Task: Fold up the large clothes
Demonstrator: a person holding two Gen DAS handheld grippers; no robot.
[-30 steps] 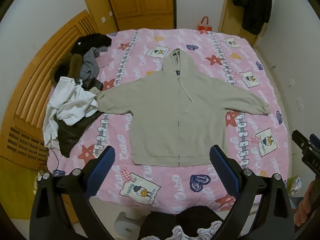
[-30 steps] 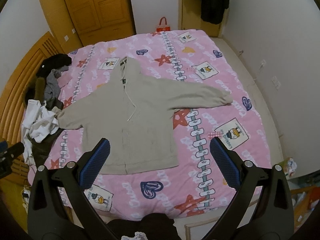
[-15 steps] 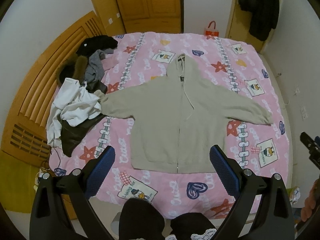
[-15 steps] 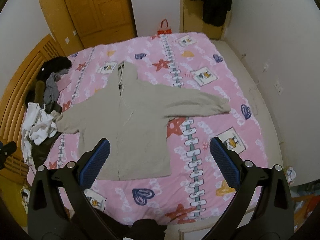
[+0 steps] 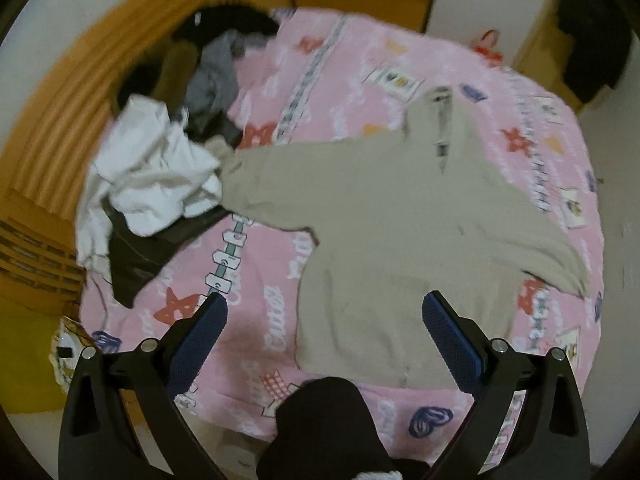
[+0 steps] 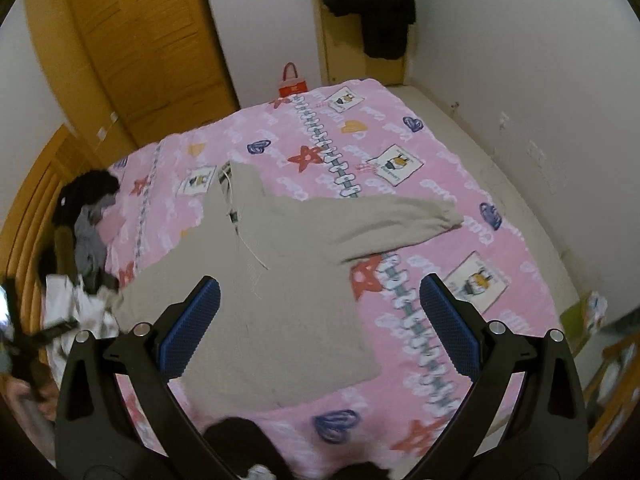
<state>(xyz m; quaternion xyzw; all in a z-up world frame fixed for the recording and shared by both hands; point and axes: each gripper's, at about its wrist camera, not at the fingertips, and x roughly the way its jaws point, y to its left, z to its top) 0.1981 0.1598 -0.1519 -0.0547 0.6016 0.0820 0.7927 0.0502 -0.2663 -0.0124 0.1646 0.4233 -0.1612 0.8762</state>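
A beige zip hoodie lies flat on the pink patterned bed, sleeves spread out to both sides, hood toward the far end. It also shows in the right wrist view. My left gripper is open and empty, held above the hoodie's lower left hem. My right gripper is open and empty, held above the hoodie's body. Neither touches the fabric.
A pile of white, grey and dark clothes lies at the bed's left edge against the wooden headboard. A dark coat hangs on the far wall. A red bag stands past the bed. Wooden wardrobe doors are behind.
Both grippers have moved closer and lower toward the bed; the left view swung left toward the clothes pile, the right view tilted. The hoodie has not moved. Both stay open.
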